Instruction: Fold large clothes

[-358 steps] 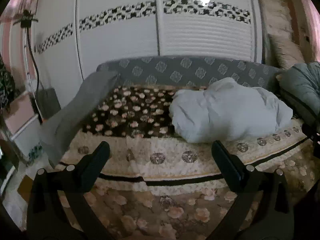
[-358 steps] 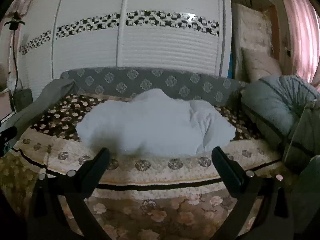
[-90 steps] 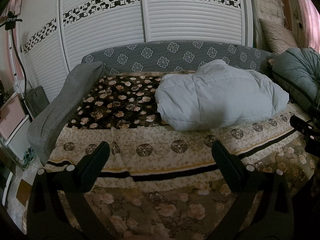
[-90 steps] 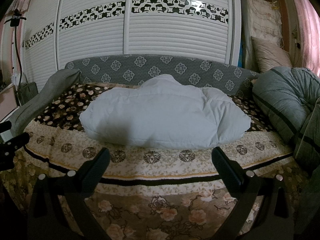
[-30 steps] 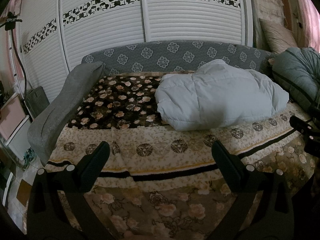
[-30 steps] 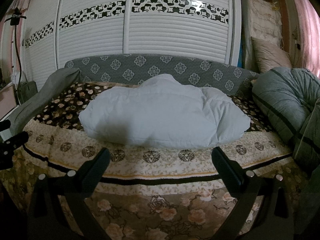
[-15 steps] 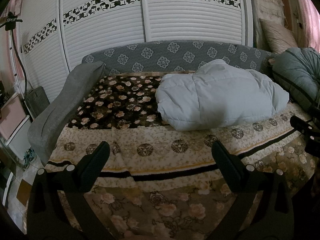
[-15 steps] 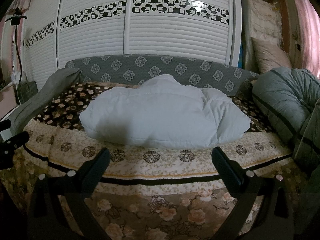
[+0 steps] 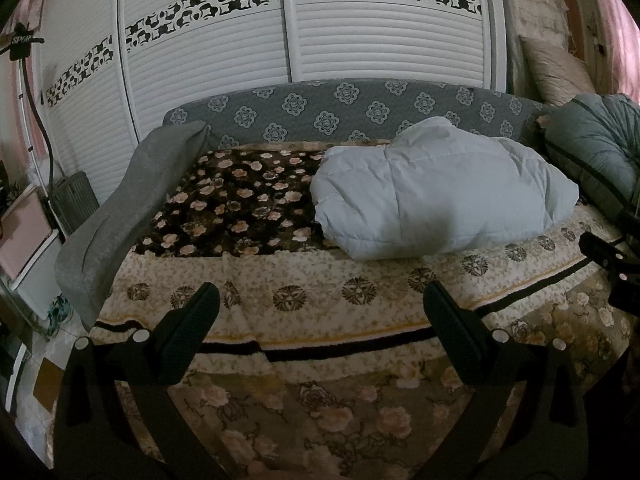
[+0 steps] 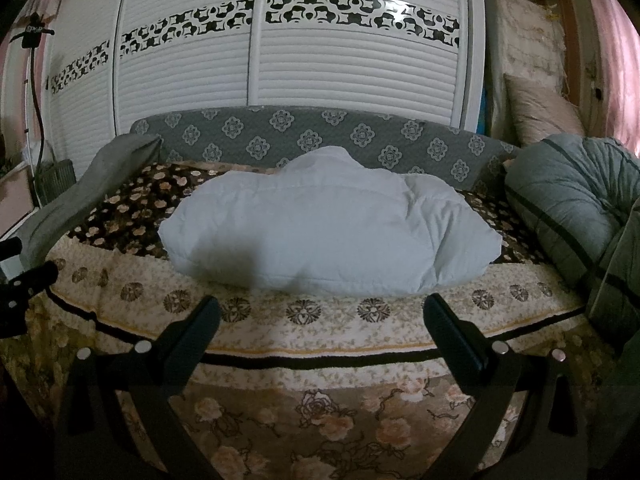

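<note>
A puffy pale blue-white quilted garment (image 9: 436, 192) lies bunched in a heap on the floral bedspread (image 9: 304, 292), towards the right in the left wrist view and central in the right wrist view (image 10: 328, 236). My left gripper (image 9: 320, 320) is open and empty, held above the near edge of the bed, short of the garment. My right gripper (image 10: 320, 320) is open and empty too, facing the garment from the bed's near edge. The right gripper's tip shows at the right edge of the left wrist view (image 9: 604, 252).
A grey patterned headboard (image 9: 360, 108) and white louvred wardrobe doors (image 9: 280, 40) stand behind the bed. A grey bolster (image 9: 132, 200) lies along the left side. A grey-green rolled duvet (image 10: 568, 200) is on the right. A stand and boxes (image 9: 24, 224) are at the far left.
Nothing has visibly changed over the last second; both grippers hold still and open. Compared with 11.9 s ago, both views sit a little higher and closer to the bed.
</note>
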A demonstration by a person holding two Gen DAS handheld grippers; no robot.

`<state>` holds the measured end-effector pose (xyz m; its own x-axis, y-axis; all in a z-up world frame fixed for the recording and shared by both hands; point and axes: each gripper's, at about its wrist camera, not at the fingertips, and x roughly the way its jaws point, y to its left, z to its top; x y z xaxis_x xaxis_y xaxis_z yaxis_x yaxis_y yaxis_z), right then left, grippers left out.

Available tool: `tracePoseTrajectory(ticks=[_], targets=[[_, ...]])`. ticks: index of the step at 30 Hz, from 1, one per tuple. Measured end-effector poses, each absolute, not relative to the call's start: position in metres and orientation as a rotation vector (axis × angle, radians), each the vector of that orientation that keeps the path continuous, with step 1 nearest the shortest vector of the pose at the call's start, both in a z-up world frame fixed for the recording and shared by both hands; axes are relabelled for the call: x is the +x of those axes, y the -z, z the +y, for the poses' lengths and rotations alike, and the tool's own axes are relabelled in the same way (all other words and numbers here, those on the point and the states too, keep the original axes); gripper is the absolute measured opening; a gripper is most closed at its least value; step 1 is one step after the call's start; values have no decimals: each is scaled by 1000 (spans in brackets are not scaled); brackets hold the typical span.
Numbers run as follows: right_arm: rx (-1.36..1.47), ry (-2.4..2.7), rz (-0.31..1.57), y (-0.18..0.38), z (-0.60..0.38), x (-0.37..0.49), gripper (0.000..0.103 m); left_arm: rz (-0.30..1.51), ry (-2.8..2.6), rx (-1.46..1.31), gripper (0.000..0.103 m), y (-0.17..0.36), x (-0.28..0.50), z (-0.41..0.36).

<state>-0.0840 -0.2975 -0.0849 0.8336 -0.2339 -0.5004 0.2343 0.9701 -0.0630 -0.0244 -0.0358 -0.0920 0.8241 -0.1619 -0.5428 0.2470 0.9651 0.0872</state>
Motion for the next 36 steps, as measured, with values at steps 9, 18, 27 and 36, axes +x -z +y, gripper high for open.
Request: tracePoseTrajectory(ticks=[9, 18, 27, 36], targets=[[1, 248, 531, 85, -298, -84, 101, 563, 218, 157, 100, 92, -24, -36], [1, 248, 530, 85, -297, -84, 101, 563, 218, 157, 100, 93, -24, -35], [0, 249, 532, 85, -297, -83, 101, 563, 217, 155, 100, 93, -24, -36], [0, 249, 530, 86, -298, -83, 101, 560, 217, 157, 100, 94, -24, -37]])
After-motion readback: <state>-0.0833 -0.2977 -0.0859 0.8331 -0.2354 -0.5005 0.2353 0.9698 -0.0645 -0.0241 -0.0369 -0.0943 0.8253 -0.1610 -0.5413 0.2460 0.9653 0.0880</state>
